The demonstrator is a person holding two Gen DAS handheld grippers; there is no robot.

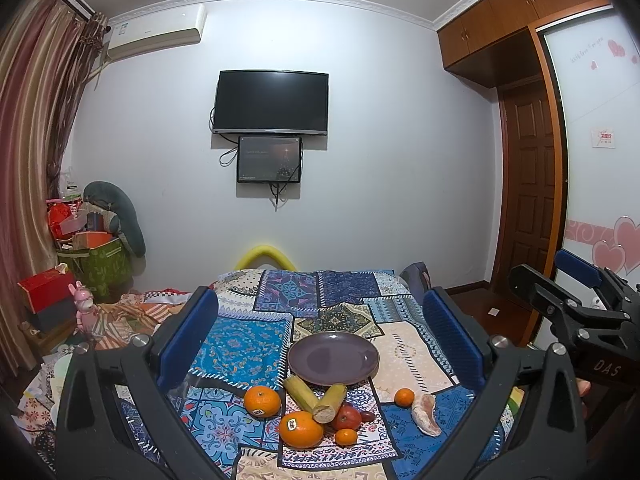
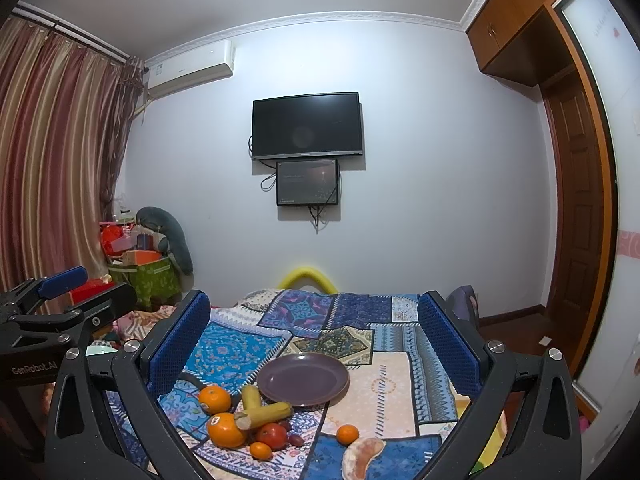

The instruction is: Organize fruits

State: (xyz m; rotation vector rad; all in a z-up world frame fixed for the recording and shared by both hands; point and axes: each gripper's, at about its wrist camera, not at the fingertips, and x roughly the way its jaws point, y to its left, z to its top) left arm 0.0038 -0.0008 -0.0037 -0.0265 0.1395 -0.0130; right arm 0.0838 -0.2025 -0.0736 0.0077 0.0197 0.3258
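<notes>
Fingers on both grippers spread wide, nothing between the blue pads on either. Left gripper (image 1: pixel 320 344) and right gripper (image 2: pixel 314 342) are held level above the near end of the bed, side by side, both aimed at the far wall with its TV (image 1: pixel 271 103). Each shows in the other's view: the right one at the right edge of the left wrist view, the left one at the left edge of the right wrist view. A bit of finger (image 1: pixel 584 390) shows under the right gripper's body in the left view; the hands themselves are hidden.

Landmark: purple plate (image 1: pixel 333 358), bare, flat on the patchwork bedspread (image 1: pixel 240 344).

- Two yellow-green cane-like stalk pieces (image 1: pixel 316 394) cross in a V at the plate's near rim, touching or overlapping it.
- Mandarin with a sticker (image 1: pixel 262 401): near-left of the plate, beside the left stalk.
- Large orange with a sticker (image 1: pixel 301 429): nearer than the stalks, touching one cut end.
- Red apple (image 1: pixel 346 417): right of the large orange, touching it.
- Dark grape-like fruit (image 1: pixel 368 415): tucked against the apple's right.
- Small mandarin (image 1: pixel 346 437): just in front of the apple.
- Another small mandarin (image 1: pixel 404 397): near-right of the plate, apart from the cluster.
- Peeled pomelo segment (image 1: pixel 426 414): right of that mandarin, farthest from the plate.

No fruit is on the plate.
</notes>
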